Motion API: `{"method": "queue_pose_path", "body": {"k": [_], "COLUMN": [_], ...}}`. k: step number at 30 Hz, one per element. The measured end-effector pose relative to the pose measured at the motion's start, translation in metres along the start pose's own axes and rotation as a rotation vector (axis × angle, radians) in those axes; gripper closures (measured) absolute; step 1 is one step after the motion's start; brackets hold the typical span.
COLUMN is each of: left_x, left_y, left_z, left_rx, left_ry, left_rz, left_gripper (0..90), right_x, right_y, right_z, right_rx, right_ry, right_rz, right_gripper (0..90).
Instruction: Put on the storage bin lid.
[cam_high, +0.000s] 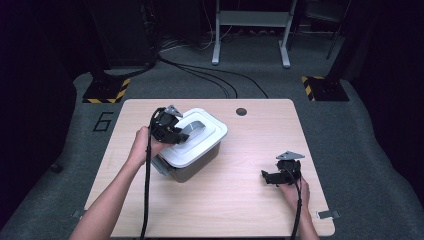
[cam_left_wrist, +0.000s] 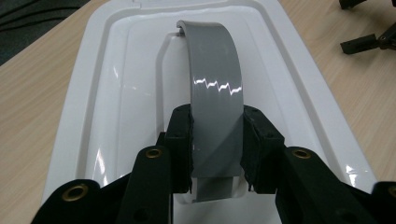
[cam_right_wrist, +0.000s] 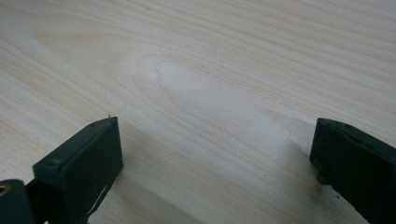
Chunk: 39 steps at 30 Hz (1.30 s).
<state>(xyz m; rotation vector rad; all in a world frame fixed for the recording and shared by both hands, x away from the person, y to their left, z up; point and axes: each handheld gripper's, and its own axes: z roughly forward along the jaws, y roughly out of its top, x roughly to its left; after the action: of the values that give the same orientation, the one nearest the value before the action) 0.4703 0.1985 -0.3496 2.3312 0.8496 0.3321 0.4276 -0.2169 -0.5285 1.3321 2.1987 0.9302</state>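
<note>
From my seat the high view reads as a lit pool on the pale surface (cam_high: 235, 200) with the floor and room around it falling off into near black, and the whole frame is soft and low in detail. In the left gripper view I get a sharp zigzag glare streak across the grey handle (cam_left_wrist: 215, 93) and smaller highlights on the glossy white lid (cam_left_wrist: 116, 93), so the light comes from overhead. In the right gripper view the right tongs (cam_right_wrist: 215, 163) cast soft, diffuse shadows on the wood, whose grain blurs towards the top edge.
</note>
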Motion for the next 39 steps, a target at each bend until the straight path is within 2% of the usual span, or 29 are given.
{"method": "queue_pose_path", "body": {"k": [4,10,14,16,19,28,30,39], "left_x": [-0.001,-0.002,-0.004,-0.003,-0.002,0.006,0.008,0.016], "left_y": [0.000,-0.002,-0.006,-0.010,-0.017,-0.044,-0.052,-0.084], "left_z": [-0.001,-0.007,-0.018,-0.024,-0.035,-0.060,-0.063,-0.073], "left_rx": [0.002,-0.002,-0.039,-0.058,-0.097,-0.160,-0.180,-0.210], "left_ry": [-0.018,-0.011,0.005,0.020,0.042,0.119,0.137,0.184], "left_rz": [0.006,-0.008,-0.026,-0.030,-0.052,-0.089,-0.115,-0.177], "left_gripper": [63.8,38.7,20.5,15.2,12.5,6.1,5.2,2.4], "right_x": [0.000,0.000,0.000,0.000,0.000,0.000,0.000,0.000], "right_y": [0.000,0.000,0.000,0.000,0.000,0.000,0.000,0.000], "right_z": [0.000,0.000,0.000,0.000,0.000,0.000,0.000,0.000], "right_rx": [0.000,0.000,0.000,0.000,0.000,0.000,0.000,-0.001], "right_ry": [0.000,0.000,0.000,0.000,0.000,0.000,0.000,-0.001], "right_rz": [0.000,0.000,0.000,0.001,0.000,0.000,0.000,-0.001], "right_gripper": [1.6,1.6,1.6,1.6,1.7,1.6,1.6,1.6]}}
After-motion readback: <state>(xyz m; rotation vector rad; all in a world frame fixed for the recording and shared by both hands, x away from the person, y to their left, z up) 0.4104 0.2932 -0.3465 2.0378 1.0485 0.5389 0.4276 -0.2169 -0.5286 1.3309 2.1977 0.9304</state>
